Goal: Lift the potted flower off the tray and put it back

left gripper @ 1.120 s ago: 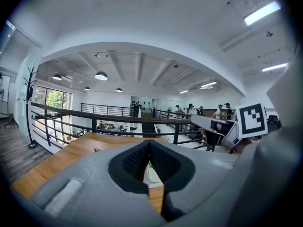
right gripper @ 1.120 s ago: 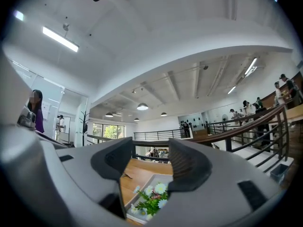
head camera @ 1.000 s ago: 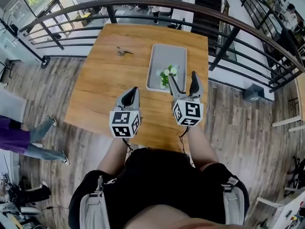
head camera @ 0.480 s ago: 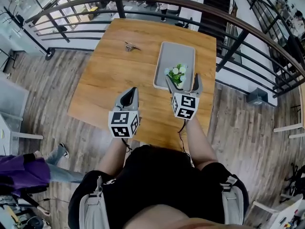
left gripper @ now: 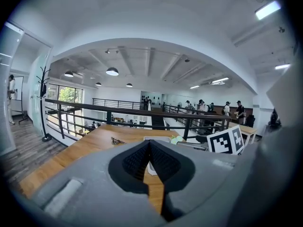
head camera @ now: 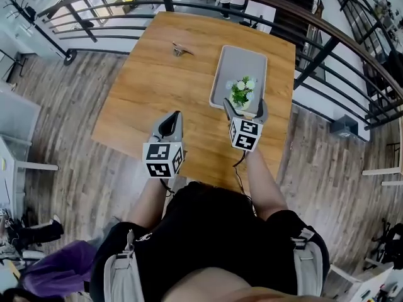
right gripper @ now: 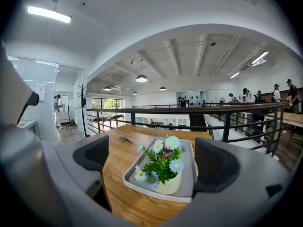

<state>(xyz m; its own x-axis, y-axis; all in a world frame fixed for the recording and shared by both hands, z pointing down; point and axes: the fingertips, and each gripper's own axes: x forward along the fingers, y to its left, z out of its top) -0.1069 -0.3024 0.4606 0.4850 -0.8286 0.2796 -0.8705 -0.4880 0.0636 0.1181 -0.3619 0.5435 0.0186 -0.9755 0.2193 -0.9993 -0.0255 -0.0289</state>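
Note:
A small cream pot of blue and white flowers (head camera: 242, 92) (right gripper: 165, 174) stands upright at the near end of a grey tray (head camera: 234, 60) (right gripper: 189, 174) on the wooden table (head camera: 164, 93). My right gripper (head camera: 244, 111) (right gripper: 154, 159) is low over the table just short of the tray. Its jaws are wide open, with the pot ahead of the pads and apart from them. My left gripper (head camera: 169, 126) (left gripper: 149, 162) hovers over the table to the left of the tray, shut on nothing. The tray's near rim (left gripper: 150, 168) shows beyond its jaws.
A small dark object (head camera: 181, 49) (right gripper: 125, 138) lies on the table's far left part. A black metal railing (head camera: 302, 17) (right gripper: 199, 110) curves round the table's far and right sides. Wooden floor (head camera: 75, 156) lies to the left. People stand far off.
My right gripper has sunk toward the table and closer to the tray's near end, and its jaws have spread wider. The left gripper has shifted a little, still shut.

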